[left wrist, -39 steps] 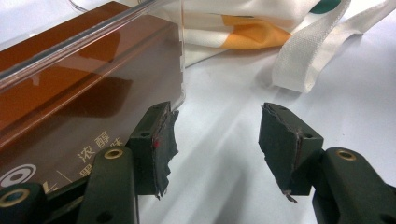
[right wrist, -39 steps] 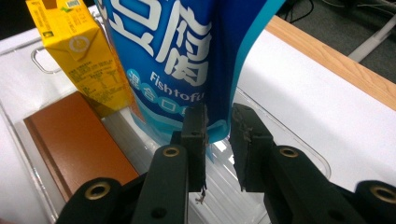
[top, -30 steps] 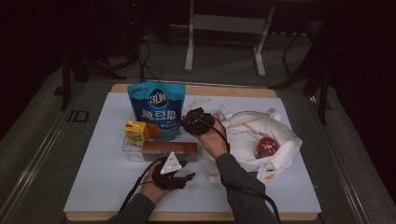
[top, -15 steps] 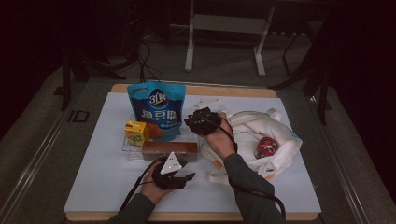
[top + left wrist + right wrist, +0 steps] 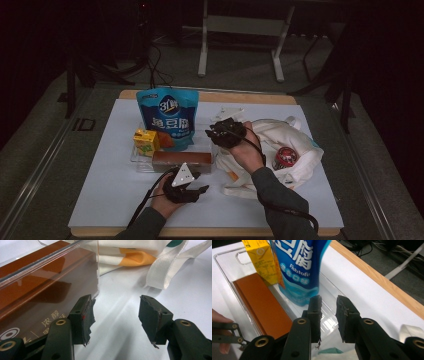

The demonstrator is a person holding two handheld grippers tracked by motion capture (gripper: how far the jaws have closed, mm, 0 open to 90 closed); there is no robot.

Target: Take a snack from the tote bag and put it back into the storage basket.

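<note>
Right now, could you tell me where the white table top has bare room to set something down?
The white table top lies bare left of the clear tray and along the near edge. Around the blue pouch, brown box and cloth bag it is crowded.

The left gripper (image 5: 186, 186) sits low near the person's side of the worktop, held in the left hand (image 5: 165, 200), with its fingers (image 5: 83, 315) apart and nothing between them. The right gripper (image 5: 225, 132) is farther out, held in the right hand (image 5: 247, 152). Its fingers (image 5: 343, 317) stand a little apart, gripping nothing.
</note>
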